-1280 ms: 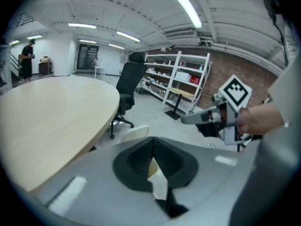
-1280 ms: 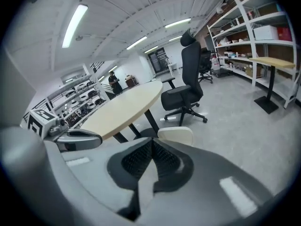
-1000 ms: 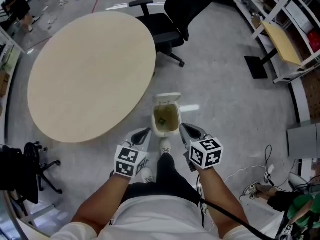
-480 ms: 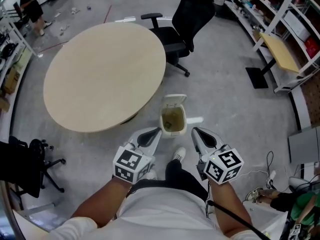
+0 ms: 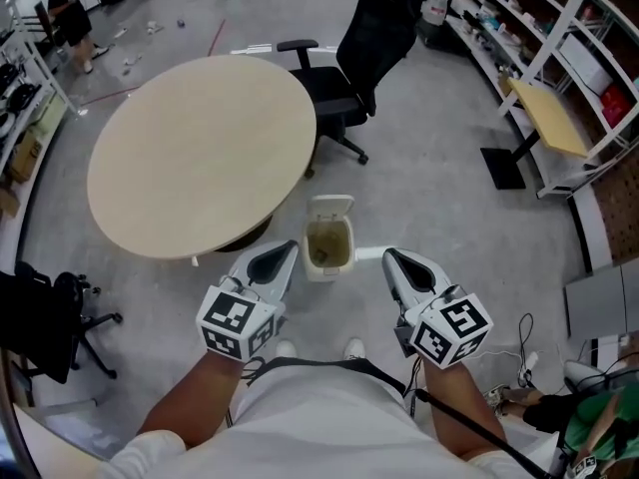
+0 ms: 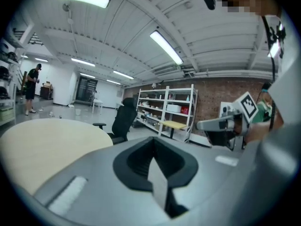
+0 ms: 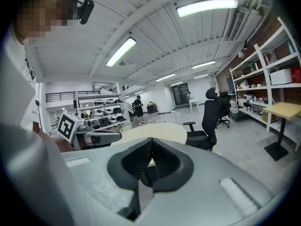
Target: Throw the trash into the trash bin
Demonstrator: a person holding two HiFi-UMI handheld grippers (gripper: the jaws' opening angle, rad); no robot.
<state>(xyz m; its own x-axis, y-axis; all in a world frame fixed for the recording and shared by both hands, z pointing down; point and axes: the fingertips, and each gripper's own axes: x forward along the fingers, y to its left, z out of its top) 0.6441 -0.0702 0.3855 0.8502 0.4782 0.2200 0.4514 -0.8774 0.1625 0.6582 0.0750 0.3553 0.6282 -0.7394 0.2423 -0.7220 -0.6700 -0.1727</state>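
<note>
A small white trash bin [image 5: 322,270] stands on the grey floor by the round table, its lid [image 5: 330,208] flipped up and back. Some brownish trash [image 5: 325,242] lies inside. My left gripper [image 5: 288,249] and my right gripper [image 5: 390,256] hang high above the floor, one on either side of the bin and well above it. Both are shut with nothing between the jaws. In the left gripper view the jaws [image 6: 153,140] meet in a line, and the right gripper [image 6: 221,124] shows beside them. The right gripper view shows its own closed jaws [image 7: 150,140] and the left gripper [image 7: 96,137].
A beige round table [image 5: 200,153] stands left of the bin and a black office chair [image 5: 354,63] behind it. White shelving [image 5: 559,58] lines the right side. Another black chair [image 5: 40,327] sits at lower left. Cables [image 5: 524,367] lie at lower right. A person [image 5: 70,8] stands far off.
Both grippers have risen, still shut and empty. The head view has lifted too, so the bin now looks smaller and further below.
</note>
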